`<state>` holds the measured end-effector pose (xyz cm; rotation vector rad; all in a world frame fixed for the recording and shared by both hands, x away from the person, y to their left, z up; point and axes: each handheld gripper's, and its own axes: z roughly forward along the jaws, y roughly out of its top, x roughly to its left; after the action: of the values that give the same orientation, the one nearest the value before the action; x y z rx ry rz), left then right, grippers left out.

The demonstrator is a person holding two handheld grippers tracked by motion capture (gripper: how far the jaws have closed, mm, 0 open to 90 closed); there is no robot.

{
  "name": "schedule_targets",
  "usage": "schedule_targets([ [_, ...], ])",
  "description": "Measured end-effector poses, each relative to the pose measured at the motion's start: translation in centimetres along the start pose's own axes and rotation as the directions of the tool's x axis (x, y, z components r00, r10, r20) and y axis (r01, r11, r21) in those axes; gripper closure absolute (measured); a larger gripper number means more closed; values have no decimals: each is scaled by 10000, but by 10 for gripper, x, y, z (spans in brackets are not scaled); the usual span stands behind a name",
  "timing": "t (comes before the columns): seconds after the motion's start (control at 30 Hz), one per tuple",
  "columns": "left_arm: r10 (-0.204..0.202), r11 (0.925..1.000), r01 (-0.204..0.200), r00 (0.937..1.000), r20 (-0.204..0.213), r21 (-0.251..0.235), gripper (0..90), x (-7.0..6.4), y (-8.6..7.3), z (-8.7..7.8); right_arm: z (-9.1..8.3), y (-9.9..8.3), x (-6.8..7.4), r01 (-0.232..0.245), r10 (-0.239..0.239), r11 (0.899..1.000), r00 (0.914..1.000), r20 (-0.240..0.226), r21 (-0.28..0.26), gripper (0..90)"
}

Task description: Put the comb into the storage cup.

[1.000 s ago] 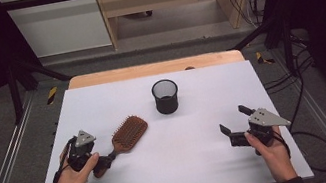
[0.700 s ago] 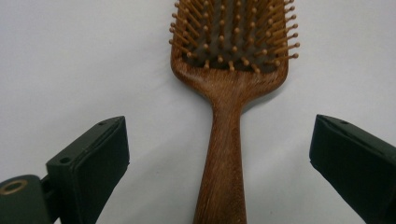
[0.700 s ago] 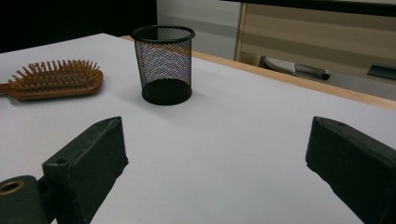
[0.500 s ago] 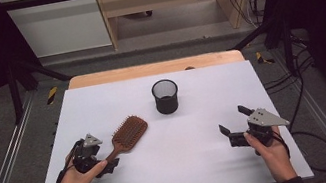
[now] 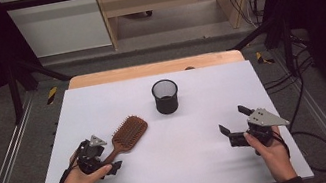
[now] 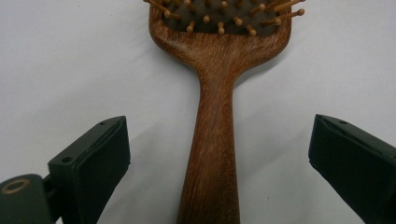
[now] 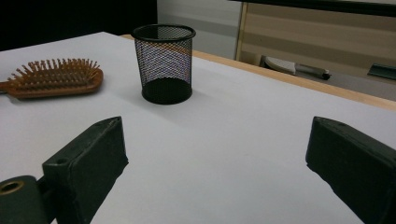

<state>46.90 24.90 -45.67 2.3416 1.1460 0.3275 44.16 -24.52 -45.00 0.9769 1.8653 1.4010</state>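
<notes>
Left gripper (image 6: 219,154) is spread wide with the brown wooden paddle hairbrush (image 5: 125,135) lying flat on the white table (image 5: 102,102), its handle running straight up between your jaws. You're lined up nicely; I'd judge the move now is to sink until both pads flank the narrow handle, then close squarely across it, since that smooth, grained wood flares toward the head and could slip if you bite too near the end. Bristles point up, wooden pins with rounded tips. Middle of the table, the black wire-mesh cup (image 5: 166,96) stands upright, open-topped, well apart. Right gripper (image 5: 236,128) hovers low, jaws wide, holding nothing.
</notes>
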Motion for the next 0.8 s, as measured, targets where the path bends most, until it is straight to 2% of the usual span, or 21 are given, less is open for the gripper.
schedule_targets([
  [0.17,172,9998,-171,9998,-49,51,67,-1,1,0,0,0,0,6,-6,10000,10000,-2,19,51],
  [0.23,527,9984,-522,9983,-230,224,94,-3,2,0,0,0,0,9,-9,10000,10000,-11,15,51],
  [0.3,692,9969,-684,9974,-208,390,91,-5,2,1,0,0,0,14,-14,10000,10000,-11,19,50],
  [0.5,343,9979,-340,9994,-40,552,99,-4,0,6,0,0,0,-10,10,10000,10000,-14,34,50],
  [0.8,332,9981,-329,9994,-37,525,152,-5,4,7,0,0,0,-6,6,10000,10000,-9,24,50],
])
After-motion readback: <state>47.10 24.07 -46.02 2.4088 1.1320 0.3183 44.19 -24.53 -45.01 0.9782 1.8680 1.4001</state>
